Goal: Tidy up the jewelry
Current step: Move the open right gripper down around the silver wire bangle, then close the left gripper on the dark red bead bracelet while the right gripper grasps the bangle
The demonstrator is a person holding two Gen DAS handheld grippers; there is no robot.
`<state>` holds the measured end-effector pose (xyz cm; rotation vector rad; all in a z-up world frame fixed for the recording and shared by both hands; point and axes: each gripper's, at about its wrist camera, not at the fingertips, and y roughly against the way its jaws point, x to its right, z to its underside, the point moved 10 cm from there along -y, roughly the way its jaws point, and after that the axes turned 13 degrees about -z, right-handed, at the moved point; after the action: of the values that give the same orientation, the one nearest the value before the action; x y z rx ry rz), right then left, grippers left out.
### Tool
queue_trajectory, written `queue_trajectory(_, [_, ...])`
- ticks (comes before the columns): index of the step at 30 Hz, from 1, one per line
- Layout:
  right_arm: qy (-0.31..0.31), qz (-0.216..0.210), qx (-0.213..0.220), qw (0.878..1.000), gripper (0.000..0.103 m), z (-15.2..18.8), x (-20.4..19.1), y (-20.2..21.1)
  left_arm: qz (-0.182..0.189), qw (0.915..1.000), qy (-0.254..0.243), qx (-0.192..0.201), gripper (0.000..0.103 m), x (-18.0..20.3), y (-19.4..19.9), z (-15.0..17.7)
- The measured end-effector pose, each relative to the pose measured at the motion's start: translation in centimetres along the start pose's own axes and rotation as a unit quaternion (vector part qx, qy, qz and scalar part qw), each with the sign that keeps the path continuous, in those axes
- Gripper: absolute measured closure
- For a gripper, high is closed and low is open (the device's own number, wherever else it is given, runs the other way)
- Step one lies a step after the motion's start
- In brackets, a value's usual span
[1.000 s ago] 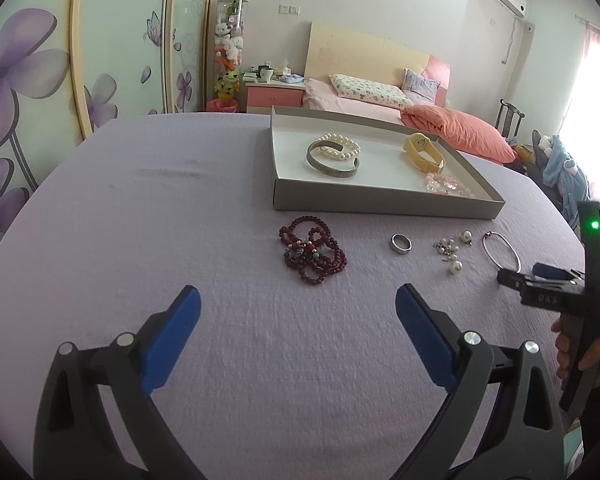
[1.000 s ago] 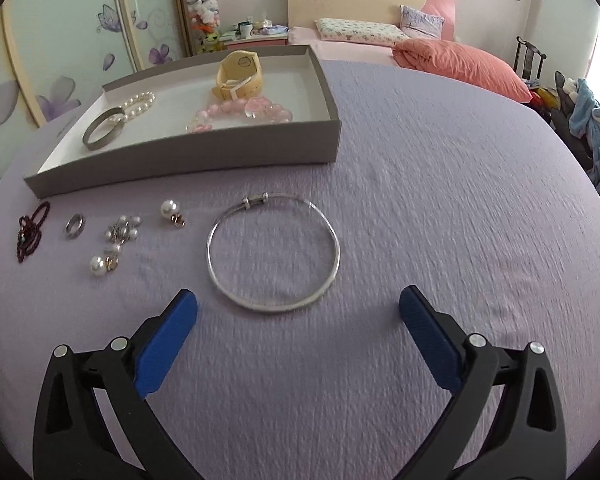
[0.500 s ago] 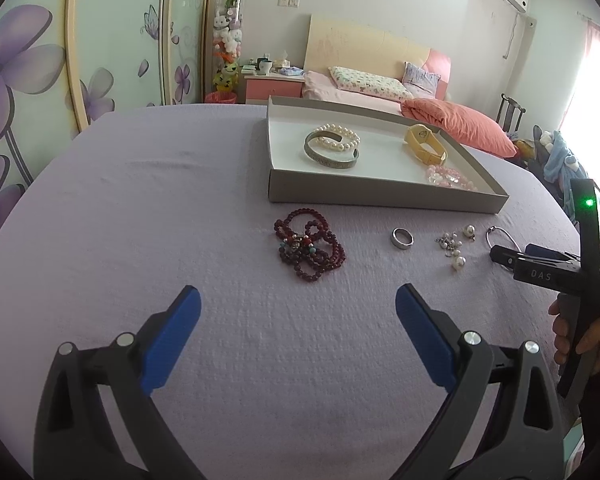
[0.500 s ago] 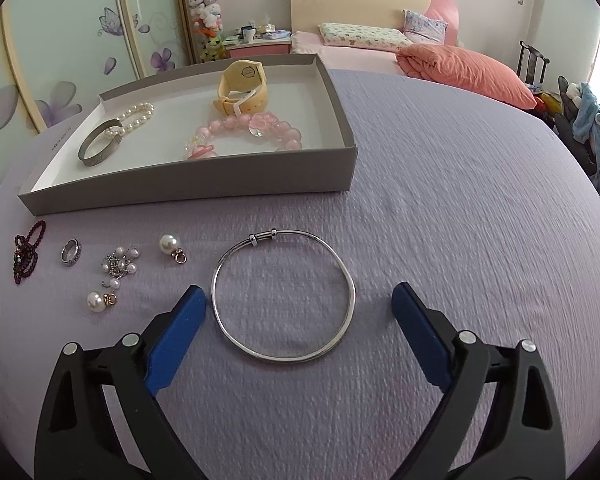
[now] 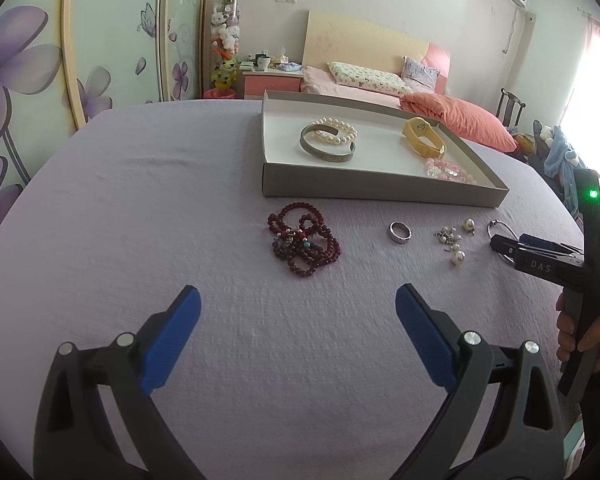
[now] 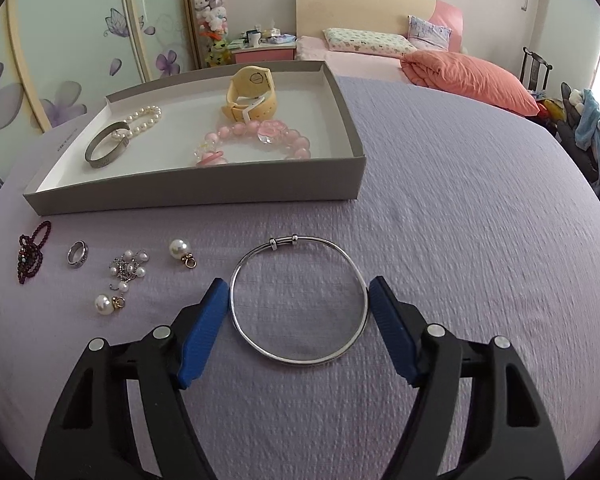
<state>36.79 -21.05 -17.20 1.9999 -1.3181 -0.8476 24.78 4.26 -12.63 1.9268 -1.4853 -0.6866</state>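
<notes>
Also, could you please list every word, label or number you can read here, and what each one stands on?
"DAS": white letters on the black body of the right gripper.
Small ring: engraved letters, too small to read.
Silver cuff in the tray: engraving unreadable.
Yellow watch: dial marking blurred.

Bare purple cloth (image 5: 160, 208) lay open ahead of the left gripper (image 5: 298, 320) & to its left. Straight ahead sat the dark red bead necklace (image 5: 304, 242), then the grey tray (image 5: 380, 186) wall behind it. Right of the necklace ran a row: steel ring (image 5: 399, 232), pearl cluster (image 5: 448, 236), pearl earring (image 5: 458, 257). The right gripper (image 6: 298, 300) had its pads either side of the silver bangle (image 6: 300, 300), close to the rim. Cloth to its right was open; the loose pearls (image 6: 128, 268) crowded its left.
</notes>
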Motion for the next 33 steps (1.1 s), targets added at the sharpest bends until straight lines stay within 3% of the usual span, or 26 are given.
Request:
queue_trajectory(16, [-0.028, -0.025, 0.01, 0.999, 0.03, 0.9, 0.4, 1.9, -0.019, 0.9995, -0.017, -0.016, 0.005, 0.3, -1.3, -0.6])
queue_trajectory(26, [-0.041, -0.049, 0.033, 0.997, 0.03, -0.4, 0.5, 3.1, -0.062, 0.997, -0.018, -0.042, 0.006, 0.7, -4.9, -2.7])
queue_trajectory(33, [-0.045, -0.056, 0.032, 0.997, 0.03, -0.6, 0.6, 2.9, -0.074, 0.9949, -0.012, -0.066, 0.022, 1.5, -7.4, -3.1])
